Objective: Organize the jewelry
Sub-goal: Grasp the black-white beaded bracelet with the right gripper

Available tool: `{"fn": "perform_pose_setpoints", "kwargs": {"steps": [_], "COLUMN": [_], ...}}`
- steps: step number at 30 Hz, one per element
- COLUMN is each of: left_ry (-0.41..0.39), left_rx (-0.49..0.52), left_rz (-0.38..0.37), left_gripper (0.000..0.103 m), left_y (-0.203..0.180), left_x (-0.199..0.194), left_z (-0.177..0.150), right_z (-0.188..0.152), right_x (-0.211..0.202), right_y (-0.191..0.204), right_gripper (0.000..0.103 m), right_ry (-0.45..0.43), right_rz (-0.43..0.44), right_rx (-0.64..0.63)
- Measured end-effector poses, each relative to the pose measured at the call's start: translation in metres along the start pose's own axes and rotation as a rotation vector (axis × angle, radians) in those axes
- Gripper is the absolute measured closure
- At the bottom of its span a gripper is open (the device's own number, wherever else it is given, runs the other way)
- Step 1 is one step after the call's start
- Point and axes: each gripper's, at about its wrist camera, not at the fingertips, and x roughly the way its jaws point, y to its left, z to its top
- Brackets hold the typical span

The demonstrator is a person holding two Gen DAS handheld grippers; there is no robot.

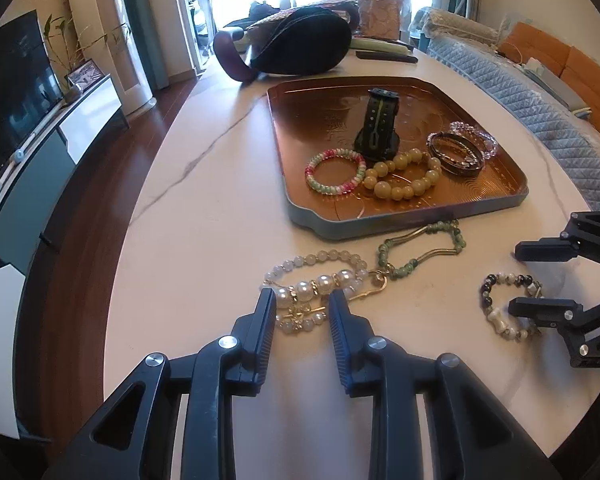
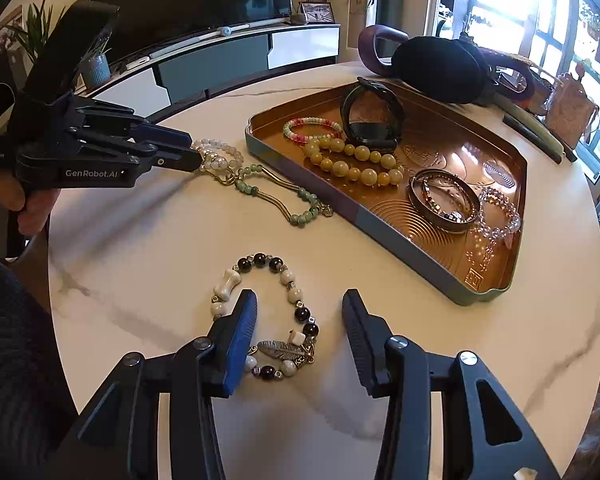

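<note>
A pearl bracelet (image 1: 320,280) with gold links lies on the white marble table, and my left gripper (image 1: 302,300) is shut on its near loop. The right wrist view shows those tips (image 2: 194,152) pinching the pearls (image 2: 220,156). A black-and-white bead bracelet (image 2: 268,312) with a feather charm lies under my right gripper (image 2: 300,304), which is open. Its left finger (image 2: 242,320) rests over the bracelet's left side and its right finger stands apart from the beads. A green bead bracelet (image 1: 420,252) lies between the pearls and the tray.
A copper tray (image 1: 380,228) holds a black watch (image 1: 378,124), a pink-green bracelet (image 1: 334,172), yellow beads (image 1: 404,178), dark bangles (image 1: 456,154) and a clear crystal bracelet (image 1: 480,140). A black bag (image 1: 300,40) lies behind it. The round table's edge curves near on the left.
</note>
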Motion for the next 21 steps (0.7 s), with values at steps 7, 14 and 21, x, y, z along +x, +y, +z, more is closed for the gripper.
{"fn": "perform_pose_setpoints", "kwargs": {"steps": [7, 14, 21], "left_ry": [-0.003, 0.024, 0.003], "left_rx": [-0.023, -0.06, -0.075], "left_rz": [-0.006, -0.091, -0.139], "left_gripper": [0.075, 0.094, 0.094], "left_y": [0.011, 0.01, 0.0], "left_x": [0.012, 0.006, -0.017], "left_z": [0.003, 0.002, -0.001], "right_z": [0.002, 0.005, 0.007], "right_x": [0.001, 0.001, -0.021], "right_y": [0.002, -0.001, -0.024], "right_gripper": [0.093, 0.096, 0.096], "right_ry": [-0.01, -0.007, -0.053], "right_rz": [-0.021, -0.058, -0.079], "right_rx": [-0.017, -0.012, 0.051]}}
